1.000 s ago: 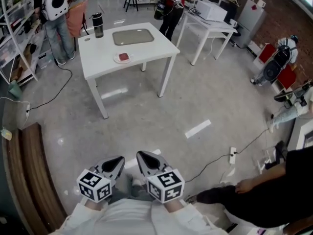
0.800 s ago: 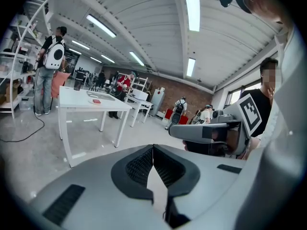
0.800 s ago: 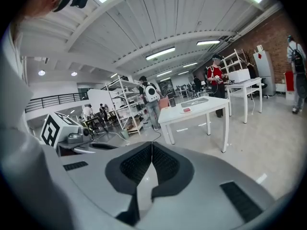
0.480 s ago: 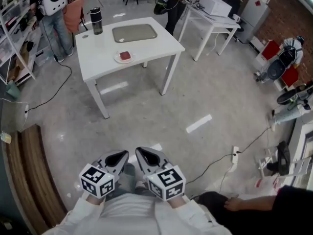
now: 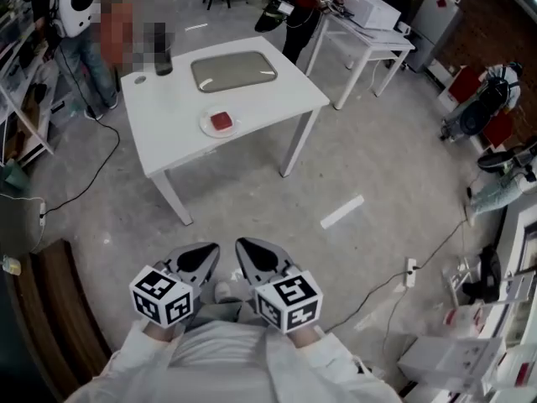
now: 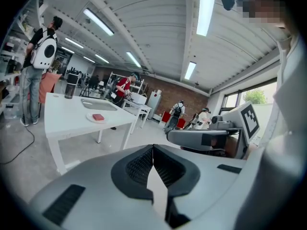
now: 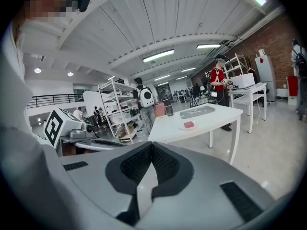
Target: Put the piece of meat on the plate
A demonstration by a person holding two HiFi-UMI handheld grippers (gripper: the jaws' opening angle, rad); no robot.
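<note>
Head view, surface: we see a white table [image 5: 168, 133] on a grey concrete floor [image 5: 352, 166]. The piece of meat [image 5: 221, 121] lies on the plate [image 5: 205, 126] near the table's front edge, with a grey tray [image 5: 233, 70] behind it.
Head view, grippers: our left gripper [image 5: 210, 253] and right gripper [image 5: 243, 248] hang side by side, well apart from the table.
Left gripper view: jaws together, nothing between them; a brick wall [image 6: 165, 99] closes the room's far end.
Right gripper view: jaws together, empty; shelving [image 7: 115, 107] stands beyond the table.

The head view looks steeply down, the grey left gripper [image 5: 208, 254] and grey right gripper [image 5: 245, 250] close below, the square white table [image 5: 180, 133] well ahead. Each gripper view looks low along its own jaws, forward and upward; all three share that distant table.
</note>
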